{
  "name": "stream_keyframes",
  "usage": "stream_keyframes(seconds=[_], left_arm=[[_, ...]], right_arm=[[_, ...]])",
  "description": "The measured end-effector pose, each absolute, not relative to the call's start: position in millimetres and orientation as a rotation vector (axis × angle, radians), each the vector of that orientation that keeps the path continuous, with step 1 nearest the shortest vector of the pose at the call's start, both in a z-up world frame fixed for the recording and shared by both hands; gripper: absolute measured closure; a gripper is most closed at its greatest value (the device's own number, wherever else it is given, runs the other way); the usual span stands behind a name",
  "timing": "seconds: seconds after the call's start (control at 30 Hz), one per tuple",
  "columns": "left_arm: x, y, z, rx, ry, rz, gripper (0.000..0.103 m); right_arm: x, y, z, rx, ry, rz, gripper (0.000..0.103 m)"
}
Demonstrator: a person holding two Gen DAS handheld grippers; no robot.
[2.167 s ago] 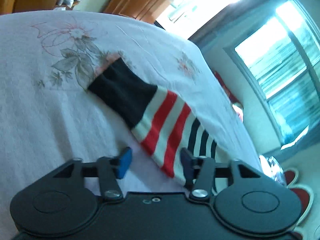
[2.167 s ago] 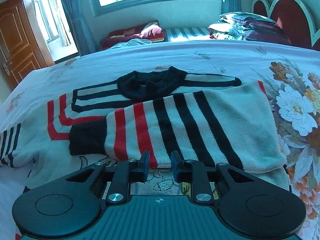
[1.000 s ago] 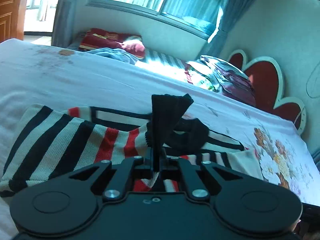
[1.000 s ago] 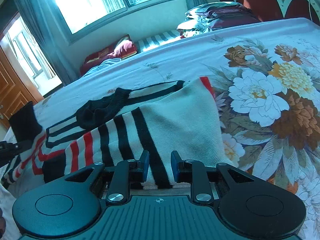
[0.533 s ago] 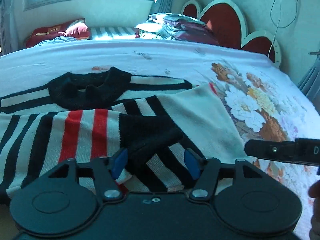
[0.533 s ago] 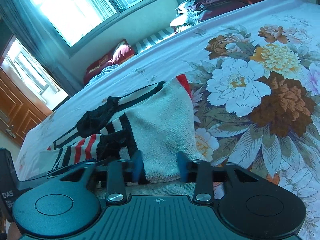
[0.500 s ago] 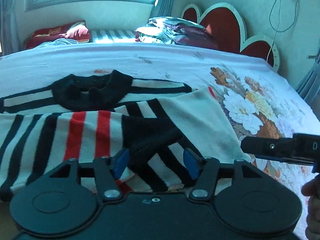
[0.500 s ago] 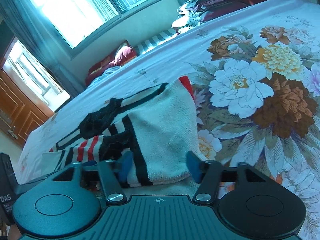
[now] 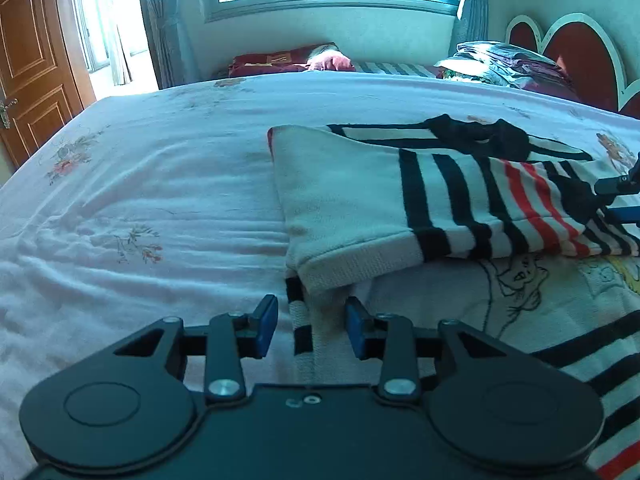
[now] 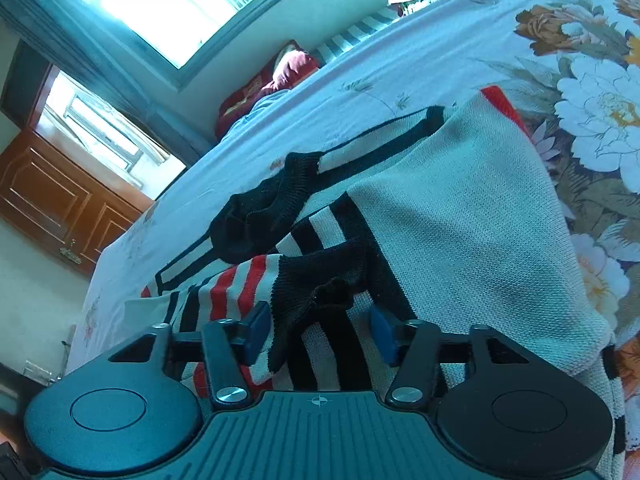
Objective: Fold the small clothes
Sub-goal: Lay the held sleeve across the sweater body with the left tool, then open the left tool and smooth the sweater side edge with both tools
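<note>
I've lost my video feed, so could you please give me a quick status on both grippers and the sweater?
Left gripper closing around sweater hem, pads not yet pressing. Right gripper closing, black cuff between jaws, not gripped. Both sleeves folded across the body. Nothing in the way.

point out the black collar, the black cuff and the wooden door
collar (image 9: 478, 136), left wrist view, middle of the ribbed black neckline
cuff (image 10: 320, 280), right wrist view, black knit end of the folded sleeve
door (image 9: 28, 72), left wrist view, upper wood panel
</note>
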State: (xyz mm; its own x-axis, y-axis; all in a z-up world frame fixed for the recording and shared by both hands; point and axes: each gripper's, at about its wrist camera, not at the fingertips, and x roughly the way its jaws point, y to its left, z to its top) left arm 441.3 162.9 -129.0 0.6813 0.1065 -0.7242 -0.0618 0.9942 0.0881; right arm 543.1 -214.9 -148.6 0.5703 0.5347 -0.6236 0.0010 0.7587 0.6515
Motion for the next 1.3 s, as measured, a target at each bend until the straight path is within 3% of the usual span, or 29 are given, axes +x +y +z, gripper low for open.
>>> stream_keyframes(seconds=[0.1,0.13,0.17,0.4,0.57,0.9,0.93,0.97,1.03,1.17,1.3], left_arm=[[458,164,-133,0.076,0.803,0.079,0.076],[463,165,-133,0.08,0.807,0.076,0.079],[464,168,-135,0.067,0.812,0.066,0.081],[460,189,-141,0.033,0.832,-0.016,0.085],[464,189,-140,0.054,0.852,-0.039,0.085],[464,193,-141,0.055,0.868,-0.075,0.081],[463,195,-139,0.054,0.872,-0.095,0.074],[458,198,-136,0.06,0.871,-0.114,0.059],[437,205,-121,0.083,0.804,-0.118,0.04],[432,211,-95,0.006,0.704,-0.128,0.047],[469,180,-114,0.027,0.786,-0.217,0.056]], right_arm=[[551,-210,-149,0.633,0.943,0.331,0.063],[552,-208,-147,0.616,0.948,0.331,0.089],[553,-205,-145,0.6,0.957,0.344,0.099],[506,-200,-103,0.401,0.84,0.349,0.099],[500,-197,-140,0.416,0.913,0.282,0.099],[495,-194,-145,0.413,0.9,0.238,0.099],[493,-194,-141,0.397,0.899,0.236,0.098],[491,-194,-136,0.377,0.894,0.22,0.098],[481,-197,-119,0.322,0.837,0.177,0.082],[491,-203,-110,0.334,0.822,0.185,0.082],[515,-195,-127,0.383,0.894,0.225,0.082]])
